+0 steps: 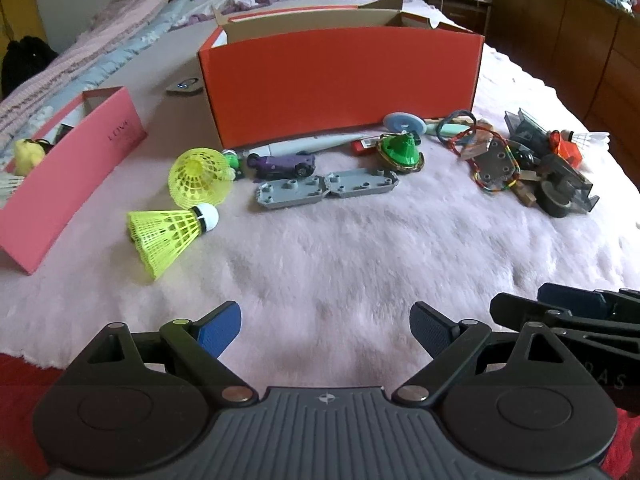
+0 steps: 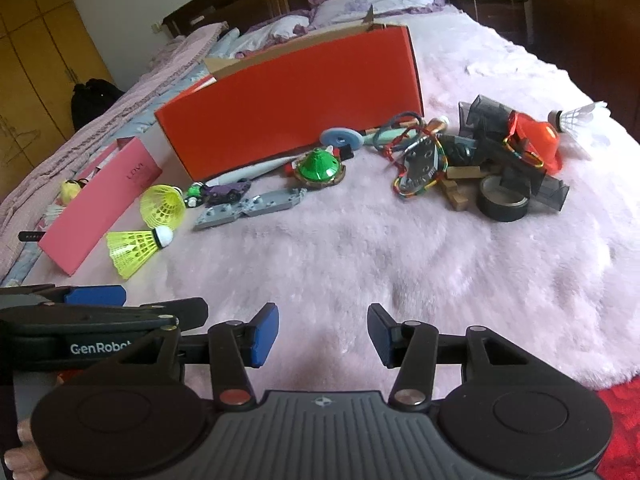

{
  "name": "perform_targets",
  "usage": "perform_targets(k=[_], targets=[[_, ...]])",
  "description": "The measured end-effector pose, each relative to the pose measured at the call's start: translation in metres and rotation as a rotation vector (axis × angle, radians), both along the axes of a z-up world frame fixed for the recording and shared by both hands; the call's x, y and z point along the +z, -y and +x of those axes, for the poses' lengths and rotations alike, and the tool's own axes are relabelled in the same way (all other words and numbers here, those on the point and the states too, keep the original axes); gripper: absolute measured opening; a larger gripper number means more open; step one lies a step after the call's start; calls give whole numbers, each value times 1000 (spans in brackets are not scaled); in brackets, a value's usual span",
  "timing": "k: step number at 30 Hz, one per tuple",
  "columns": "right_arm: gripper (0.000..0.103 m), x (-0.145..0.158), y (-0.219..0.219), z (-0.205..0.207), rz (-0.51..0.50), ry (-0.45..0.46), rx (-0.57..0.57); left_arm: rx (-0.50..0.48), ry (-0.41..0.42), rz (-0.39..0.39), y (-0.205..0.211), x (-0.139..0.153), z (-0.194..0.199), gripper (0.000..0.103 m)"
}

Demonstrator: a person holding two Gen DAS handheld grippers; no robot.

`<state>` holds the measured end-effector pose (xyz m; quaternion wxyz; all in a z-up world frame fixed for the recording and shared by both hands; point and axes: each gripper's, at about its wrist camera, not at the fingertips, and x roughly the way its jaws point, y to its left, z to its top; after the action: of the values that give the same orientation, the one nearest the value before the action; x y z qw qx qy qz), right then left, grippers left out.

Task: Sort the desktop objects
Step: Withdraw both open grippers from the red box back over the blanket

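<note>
Both grippers are hovering over the near edge of the bed: left gripper [image 1: 325,326] with jaws wide, right gripper [image 2: 323,334] narrower, both empty. Yellow shuttlecocks [image 1: 170,236] are lying beside the pink box [image 1: 68,184]; next someone should be reaching there.

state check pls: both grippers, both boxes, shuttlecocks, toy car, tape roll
left gripper: jaws open, nothing between
right gripper: jaws open, nothing between
orange box: open-topped, upright
pink box: open-topped
yellow shuttlecocks: two, both on their sides
white shuttlecock: on its side
purple toy car: flipped, wheels up
tape roll: lying flat
</note>
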<state>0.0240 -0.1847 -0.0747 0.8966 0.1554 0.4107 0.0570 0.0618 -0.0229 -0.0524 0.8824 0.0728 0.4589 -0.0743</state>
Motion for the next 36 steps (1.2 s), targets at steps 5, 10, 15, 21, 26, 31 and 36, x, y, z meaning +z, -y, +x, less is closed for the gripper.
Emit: perform_targets(k=[5, 10, 15, 21, 26, 31, 36], targets=[[53, 11, -1, -15, -1, 19, -3, 10, 9, 1, -1, 10, -13, 93], [54, 23, -4, -34, -9, 55, -9, 13, 49, 5, -3, 20, -32, 95], [55, 28, -9, -55, -19, 64, -2, 9, 44, -3, -6, 20, -46, 95], [55, 24, -4, -53, -22, 67, -5, 8, 48, 16, -3, 16, -43, 95], [54, 10, 9, -35, -21, 68, -32, 37, 21, 9, -4, 2, -34, 96], [51, -7, 31, 1, -21, 66, -88, 57, -4, 3, -8, -12, -25, 96], [46, -19, 47, 50, -17, 86, -112, 67, -19, -10, -10, -21, -15, 96]])
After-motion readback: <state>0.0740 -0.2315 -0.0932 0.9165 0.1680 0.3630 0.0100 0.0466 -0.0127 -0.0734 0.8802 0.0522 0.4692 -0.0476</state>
